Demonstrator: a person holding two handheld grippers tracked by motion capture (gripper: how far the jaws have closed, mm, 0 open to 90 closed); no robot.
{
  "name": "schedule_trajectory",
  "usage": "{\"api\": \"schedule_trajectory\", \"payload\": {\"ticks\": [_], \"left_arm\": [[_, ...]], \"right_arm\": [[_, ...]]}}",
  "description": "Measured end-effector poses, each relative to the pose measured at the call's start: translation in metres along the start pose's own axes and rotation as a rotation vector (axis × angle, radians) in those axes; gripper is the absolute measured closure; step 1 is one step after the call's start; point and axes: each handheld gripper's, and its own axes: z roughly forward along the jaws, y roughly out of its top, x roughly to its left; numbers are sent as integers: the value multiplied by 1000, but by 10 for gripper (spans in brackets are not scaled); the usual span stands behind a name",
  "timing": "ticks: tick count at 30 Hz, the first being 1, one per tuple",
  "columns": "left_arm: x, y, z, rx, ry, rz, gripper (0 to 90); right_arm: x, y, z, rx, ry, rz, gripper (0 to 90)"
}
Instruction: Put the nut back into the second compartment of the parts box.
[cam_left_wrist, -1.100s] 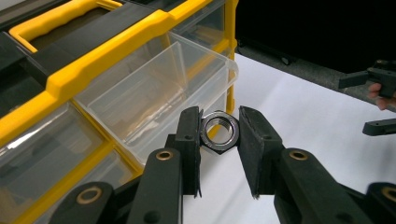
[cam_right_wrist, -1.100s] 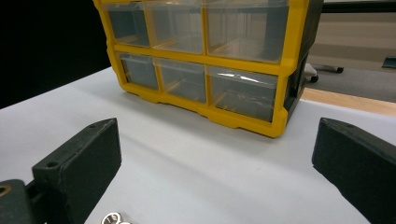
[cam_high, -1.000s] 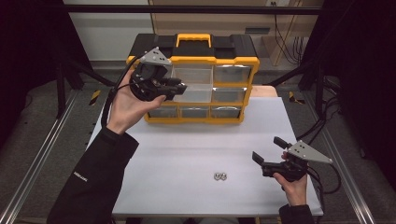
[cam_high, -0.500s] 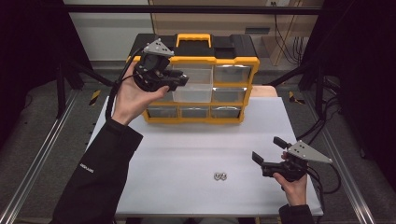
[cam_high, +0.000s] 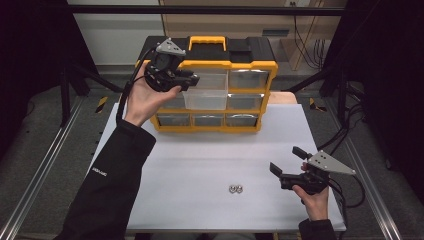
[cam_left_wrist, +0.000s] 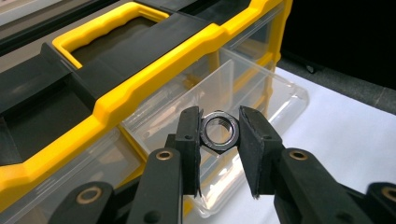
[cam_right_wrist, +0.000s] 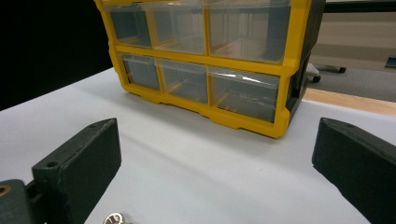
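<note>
Lifted higher, my left gripper (cam_left_wrist: 219, 133) clamps a nut (cam_left_wrist: 219, 131) over the open drawer (cam_high: 206, 93) | two nuts (cam_high: 235, 189) left | right gripper (cam_high: 288, 164) spread.

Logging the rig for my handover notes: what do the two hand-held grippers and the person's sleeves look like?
Both the left hand-held gripper and the right hand-held gripper are black, each topped by a grey three-cornered plate and trailing a black cable. Their jaws are flat black blocks on arms with brass-coloured pivot pins. The left sleeve is black with small white lettering; the right cuff is dark too.
</note>
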Motion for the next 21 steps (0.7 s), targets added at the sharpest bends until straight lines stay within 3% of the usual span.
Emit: {"api": "schedule_trajectory", "payload": {"ticks": [21], "left_arm": [[8, -9, 28, 45, 21, -5, 692]], "right_arm": [[0, 0, 1, 1, -2, -8, 17]]}}
